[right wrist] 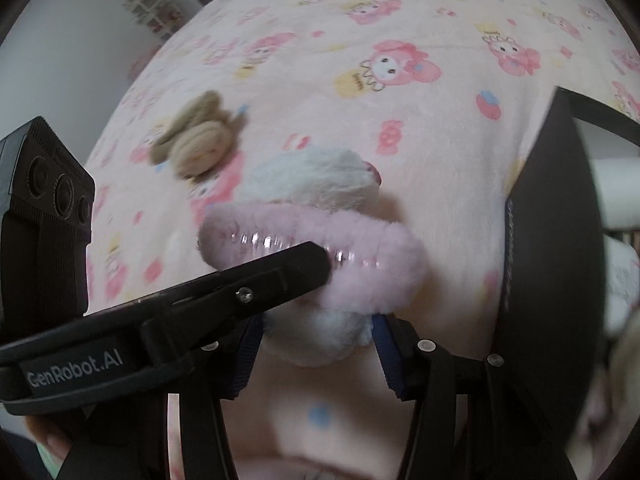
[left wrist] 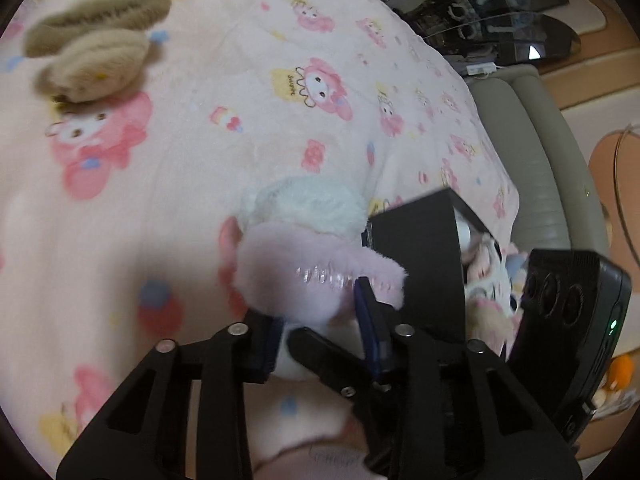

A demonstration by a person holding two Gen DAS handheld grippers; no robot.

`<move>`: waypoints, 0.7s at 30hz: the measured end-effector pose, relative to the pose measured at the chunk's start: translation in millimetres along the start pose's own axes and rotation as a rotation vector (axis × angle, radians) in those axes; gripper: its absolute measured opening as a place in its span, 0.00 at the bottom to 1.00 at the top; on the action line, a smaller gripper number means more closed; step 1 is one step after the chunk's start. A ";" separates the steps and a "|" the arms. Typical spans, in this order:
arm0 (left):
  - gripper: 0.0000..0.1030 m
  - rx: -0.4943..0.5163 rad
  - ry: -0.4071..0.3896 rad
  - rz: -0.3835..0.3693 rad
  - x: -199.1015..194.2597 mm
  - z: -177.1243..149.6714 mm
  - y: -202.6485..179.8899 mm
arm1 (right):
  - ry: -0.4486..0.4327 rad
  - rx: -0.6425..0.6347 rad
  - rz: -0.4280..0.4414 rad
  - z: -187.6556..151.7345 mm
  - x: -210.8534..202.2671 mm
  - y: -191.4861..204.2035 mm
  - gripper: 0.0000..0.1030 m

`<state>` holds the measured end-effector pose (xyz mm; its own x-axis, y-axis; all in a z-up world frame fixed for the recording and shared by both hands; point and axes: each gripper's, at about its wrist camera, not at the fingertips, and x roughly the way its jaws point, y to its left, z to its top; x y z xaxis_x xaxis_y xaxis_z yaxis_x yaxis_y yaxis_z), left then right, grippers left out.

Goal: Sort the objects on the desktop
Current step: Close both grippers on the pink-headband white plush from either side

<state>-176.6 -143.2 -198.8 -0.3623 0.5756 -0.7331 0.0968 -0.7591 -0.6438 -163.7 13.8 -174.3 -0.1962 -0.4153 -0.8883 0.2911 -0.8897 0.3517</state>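
Observation:
A fluffy pink-and-white hair claw clip (left wrist: 320, 256) lies between both grippers above the pink cartoon blanket (left wrist: 200, 128). My left gripper (left wrist: 320, 320) has its blue pads on either side of the clip's lower part. In the right wrist view the same clip (right wrist: 316, 248) sits between my right gripper's (right wrist: 316, 336) blue pads, and a finger of the left gripper (right wrist: 280, 276) presses on its pink side. A brown fluffy claw clip (left wrist: 92, 48) lies on the blanket at the far left; it also shows in the right wrist view (right wrist: 196, 140).
A black box (left wrist: 424, 256) holding several plush items stands to the right; it shows in the right wrist view (right wrist: 552, 260) too. A grey sofa edge (left wrist: 532, 152) and a dark glass table (left wrist: 500, 12) lie beyond the blanket.

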 end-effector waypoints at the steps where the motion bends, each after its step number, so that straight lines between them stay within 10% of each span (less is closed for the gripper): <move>1: 0.31 0.001 -0.005 0.010 -5.4 -5.0 1.8 | -0.002 -0.012 0.000 -4.7 -4.5 3.4 0.47; 16: 0.33 -0.053 -0.087 0.254 -41.3 -33.5 36.9 | -0.007 -0.004 0.036 -34.4 -14.8 12.5 0.46; 21: 0.33 -0.068 -0.106 0.170 -53.3 -32.7 38.3 | -0.089 0.038 0.039 -21.7 -32.2 5.6 0.38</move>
<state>-123.3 -193.0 -191.5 -0.4302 0.4034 -0.8076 0.2262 -0.8179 -0.5290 -135.3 26.3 -150.2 -0.2677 -0.4638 -0.8445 0.2647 -0.8782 0.3983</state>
